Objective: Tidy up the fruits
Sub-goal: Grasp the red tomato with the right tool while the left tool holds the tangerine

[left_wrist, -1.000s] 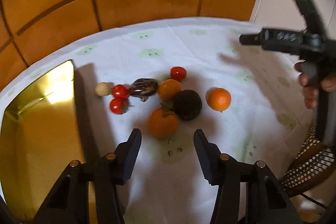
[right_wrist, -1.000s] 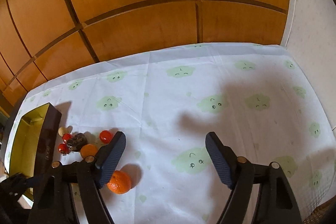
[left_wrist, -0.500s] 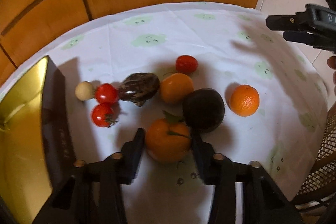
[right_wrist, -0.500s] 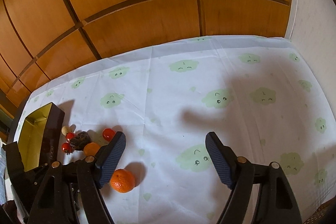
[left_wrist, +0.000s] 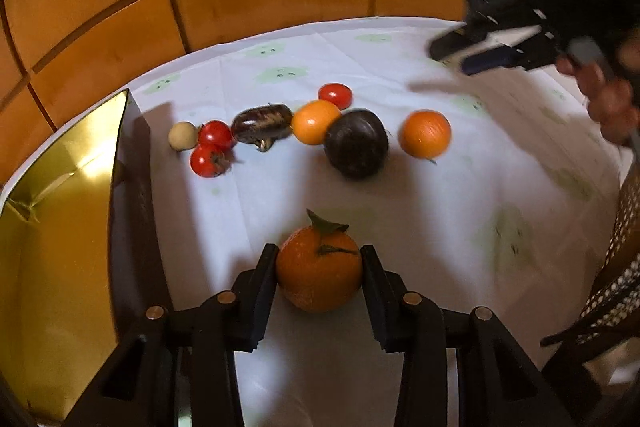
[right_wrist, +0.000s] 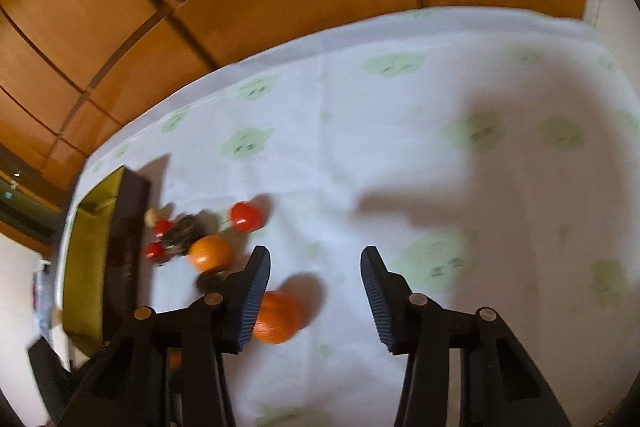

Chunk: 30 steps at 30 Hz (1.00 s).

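A: Left wrist view is showing the left hand-held gripper (left_wrist: 319,269) now clamping the leafy orange mandarin (left_wrist: 319,271), pulled clear of the other fruit beside the gold-lined open box (left_wrist: 60,227).

B: Meaning boxing comes next. Right hand-held gripper (right_wrist: 316,291) is hanging wide, empty; its view is blurring, hiding the mandarin.

3 oranges (left_wrist: 319,275), 3 tomatoes (left_wrist: 335,95), 1 eggplant (left_wrist: 262,122), 1 dark round fruit (left_wrist: 355,149), 1 pale ball (left_wrist: 183,135), 1 gold box (left_wrist: 56,227).
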Motion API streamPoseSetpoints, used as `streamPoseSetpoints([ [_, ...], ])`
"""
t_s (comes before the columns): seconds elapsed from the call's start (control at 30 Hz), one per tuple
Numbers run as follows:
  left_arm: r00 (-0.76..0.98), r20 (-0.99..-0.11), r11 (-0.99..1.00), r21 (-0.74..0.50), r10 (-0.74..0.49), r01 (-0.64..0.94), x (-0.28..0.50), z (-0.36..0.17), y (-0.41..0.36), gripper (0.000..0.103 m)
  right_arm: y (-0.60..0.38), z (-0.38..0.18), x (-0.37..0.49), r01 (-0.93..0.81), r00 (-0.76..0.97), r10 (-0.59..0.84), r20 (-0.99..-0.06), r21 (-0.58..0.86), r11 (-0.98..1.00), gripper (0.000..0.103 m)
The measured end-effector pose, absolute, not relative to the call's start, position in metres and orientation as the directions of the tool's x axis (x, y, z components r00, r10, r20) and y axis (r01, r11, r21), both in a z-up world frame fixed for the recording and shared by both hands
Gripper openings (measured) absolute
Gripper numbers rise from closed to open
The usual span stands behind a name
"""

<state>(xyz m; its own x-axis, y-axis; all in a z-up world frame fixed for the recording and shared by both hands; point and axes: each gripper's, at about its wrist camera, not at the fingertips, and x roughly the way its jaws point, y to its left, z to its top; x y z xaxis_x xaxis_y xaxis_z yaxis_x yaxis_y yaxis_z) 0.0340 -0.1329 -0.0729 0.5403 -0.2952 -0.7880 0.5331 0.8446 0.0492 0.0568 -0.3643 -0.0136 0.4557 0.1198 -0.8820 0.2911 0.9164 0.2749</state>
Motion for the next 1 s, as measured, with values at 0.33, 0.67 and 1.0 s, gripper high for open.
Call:
streamPoseSetpoints([
  [0.33, 0.554, -0.773, 0.844, 0.047, -0.309, 0.535, 0.032, -0.075, -0.133, 0.041, -0.324, -0.033, 0.118, 0.236, 0.380, 0.159, -0.911, 0.262, 0.936, 0.047],
  [0.67, 0.537, -0.775, 0.853, -0.006, -0.334, 0.522, 0.032, -0.079, -0.127, 0.041, -0.297, -0.057, 0.156, 0.158, 0.277, 0.100, -0.956, 0.148, 0.976, 0.047],
  [1.0, 0.535, -0.770, 0.855, -0.024, -0.347, 0.519, 0.031, -0.076, -0.123, 0.041, -0.307, -0.061, 0.145, 0.168, 0.274, 0.016, -0.962, 0.064, 0.984, 0.030],
])
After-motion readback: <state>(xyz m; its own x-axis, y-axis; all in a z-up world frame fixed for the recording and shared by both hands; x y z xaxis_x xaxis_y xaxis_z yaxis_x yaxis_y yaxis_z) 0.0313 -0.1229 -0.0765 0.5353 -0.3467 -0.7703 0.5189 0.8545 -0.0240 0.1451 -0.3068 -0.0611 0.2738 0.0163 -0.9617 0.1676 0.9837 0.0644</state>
